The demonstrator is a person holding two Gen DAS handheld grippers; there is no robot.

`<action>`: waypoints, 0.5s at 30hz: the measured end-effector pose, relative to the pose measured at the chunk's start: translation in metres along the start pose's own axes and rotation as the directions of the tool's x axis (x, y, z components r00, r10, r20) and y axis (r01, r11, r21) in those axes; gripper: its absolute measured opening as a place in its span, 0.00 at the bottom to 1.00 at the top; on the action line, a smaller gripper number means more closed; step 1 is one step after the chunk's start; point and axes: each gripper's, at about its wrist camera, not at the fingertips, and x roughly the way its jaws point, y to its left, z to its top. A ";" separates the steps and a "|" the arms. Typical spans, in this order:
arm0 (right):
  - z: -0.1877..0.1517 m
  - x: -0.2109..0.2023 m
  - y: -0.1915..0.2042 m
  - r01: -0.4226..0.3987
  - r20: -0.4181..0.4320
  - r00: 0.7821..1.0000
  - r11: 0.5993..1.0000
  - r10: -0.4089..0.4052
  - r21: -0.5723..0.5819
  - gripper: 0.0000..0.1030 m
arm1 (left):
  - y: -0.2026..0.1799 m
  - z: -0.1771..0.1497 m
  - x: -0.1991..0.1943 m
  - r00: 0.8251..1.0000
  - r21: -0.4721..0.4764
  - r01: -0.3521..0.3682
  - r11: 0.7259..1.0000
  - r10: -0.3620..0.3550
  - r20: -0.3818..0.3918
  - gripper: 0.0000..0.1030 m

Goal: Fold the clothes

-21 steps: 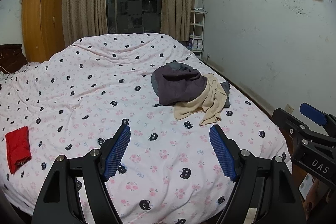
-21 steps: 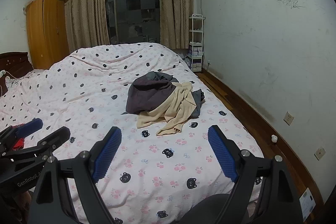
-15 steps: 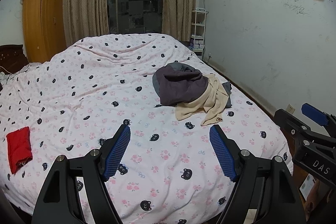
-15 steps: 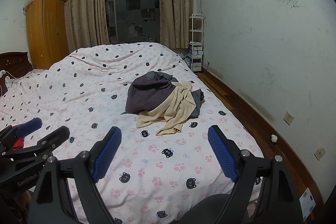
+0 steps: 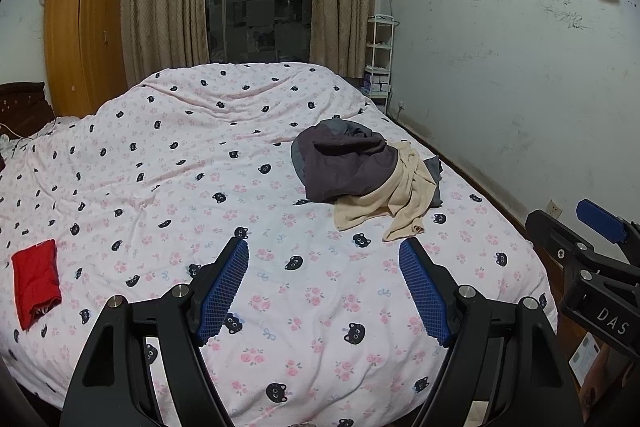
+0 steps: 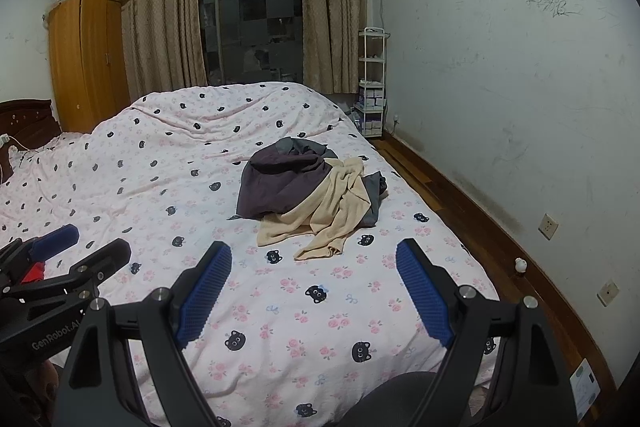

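Note:
A heap of unfolded clothes lies on the bed's right side: a dark purple garment (image 5: 344,167) (image 6: 280,183) on top, a beige one (image 5: 400,199) (image 6: 324,215) spilling toward me, a grey one (image 5: 340,127) (image 6: 300,147) beneath. A folded red garment (image 5: 36,281) rests near the bed's left front edge. My left gripper (image 5: 324,259) hovers open over the quilt, short of the heap, nothing between its blue pads. My right gripper (image 6: 314,259) is open too, just short of the beige garment. Each gripper shows at the other view's edge.
The bed carries a pink quilt (image 5: 180,155) with black cat prints. A wooden wardrobe (image 5: 84,39) stands at the far left, curtains and a dark window behind, a white shelf rack (image 6: 372,83) in the corner. Bare wooden floor (image 6: 460,211) runs along the right wall.
The left wrist view has drifted slightly, so the heap sits a touch further right in it. The right wrist view is nearly unchanged. Both grippers stay open.

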 end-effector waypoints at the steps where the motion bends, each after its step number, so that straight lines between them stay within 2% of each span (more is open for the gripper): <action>1: 0.000 0.000 0.000 0.000 0.000 1.000 1.000 0.000 0.000 0.84 | 0.001 0.000 0.000 1.000 0.000 -0.001 1.000 0.001 0.001 0.72; 15: 0.001 0.004 0.001 0.003 -0.008 1.000 1.000 -0.003 -0.001 0.84 | -0.003 -0.001 0.000 1.000 0.003 -0.001 1.000 0.001 -0.004 0.72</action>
